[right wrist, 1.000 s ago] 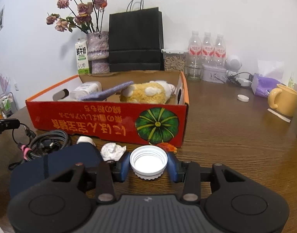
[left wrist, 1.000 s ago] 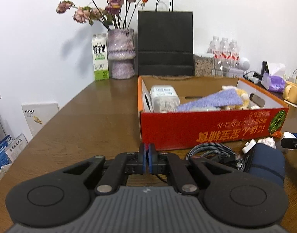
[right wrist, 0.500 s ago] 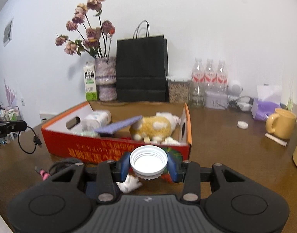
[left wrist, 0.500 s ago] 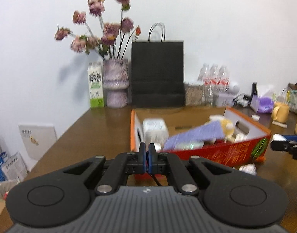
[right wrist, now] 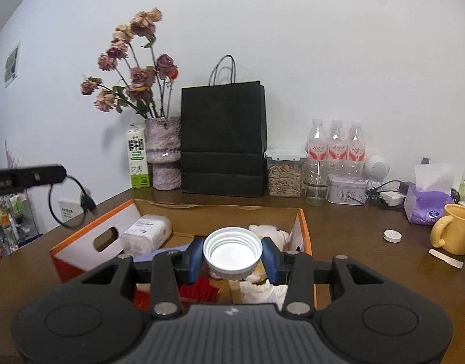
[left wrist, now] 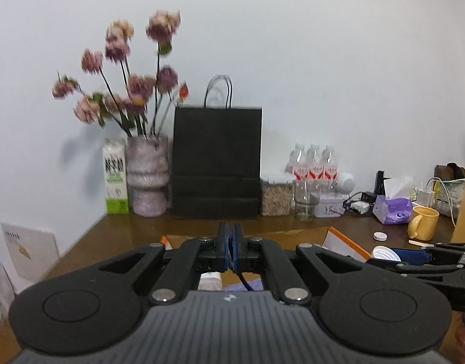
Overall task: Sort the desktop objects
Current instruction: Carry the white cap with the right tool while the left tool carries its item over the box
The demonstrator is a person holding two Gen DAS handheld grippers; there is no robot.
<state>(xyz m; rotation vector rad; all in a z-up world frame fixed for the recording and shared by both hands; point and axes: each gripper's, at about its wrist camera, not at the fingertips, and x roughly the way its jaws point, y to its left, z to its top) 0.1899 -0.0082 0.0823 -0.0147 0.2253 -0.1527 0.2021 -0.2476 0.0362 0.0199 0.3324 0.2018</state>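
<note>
White cap (right wrist: pixel 232 250): light, rigid, slick plastic, pinched across its ribbed rim in right claw (right wrist: pixel 232 257) above the orange box (right wrist: pixel 305 227). Left claw (left wrist: pixel 231 250) clamped on a thin, limp black cable (right wrist: pixel 86 201), dangling.

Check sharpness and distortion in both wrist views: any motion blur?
Left wrist: pink dried flowers smeared by motion blur, black paper bag soft. Right wrist: sharp, ribbed white plastic cap crisp. Both: fisheye bending, dark corners; soft shadows on the wall.
</note>
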